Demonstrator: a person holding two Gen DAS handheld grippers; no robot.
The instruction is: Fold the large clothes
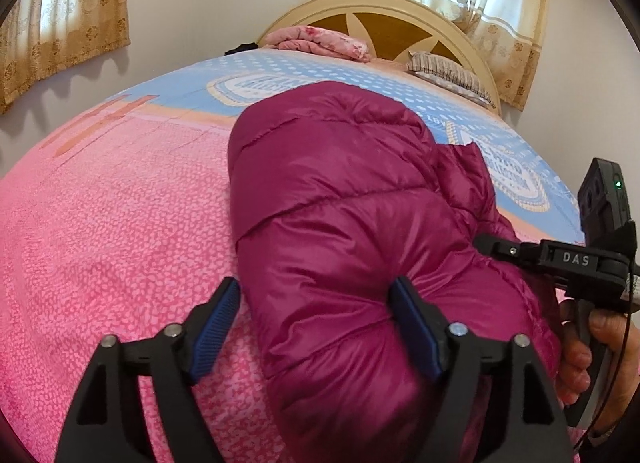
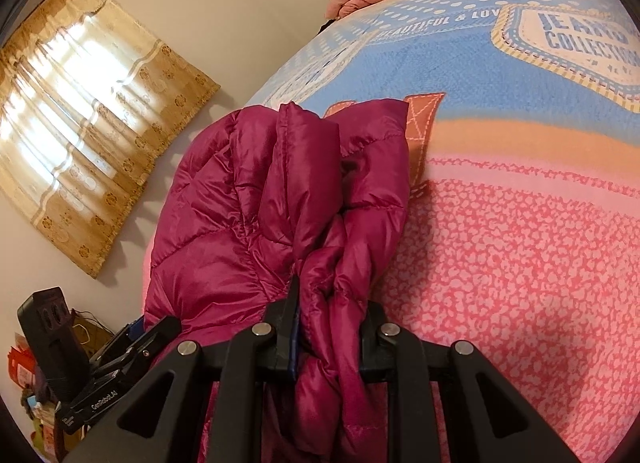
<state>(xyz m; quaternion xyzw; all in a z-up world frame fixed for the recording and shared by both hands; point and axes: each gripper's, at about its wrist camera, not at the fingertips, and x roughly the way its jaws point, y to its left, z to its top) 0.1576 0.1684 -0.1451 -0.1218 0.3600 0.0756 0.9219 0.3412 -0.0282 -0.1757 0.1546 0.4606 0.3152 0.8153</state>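
Mid-fold: right gripper point(image 2: 320, 327) is pinching bunched jacket point(image 2: 280, 191) edge; left gripper point(image 1: 316, 327) is straddling it, fingers wide. Next, I'd judge: left closes, both carry fold over the bed point(image 1: 100, 223).

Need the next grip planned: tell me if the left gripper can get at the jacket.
Probably yes. The left gripper is open, its fingers straddling a fold of the jacket, with nothing between them.
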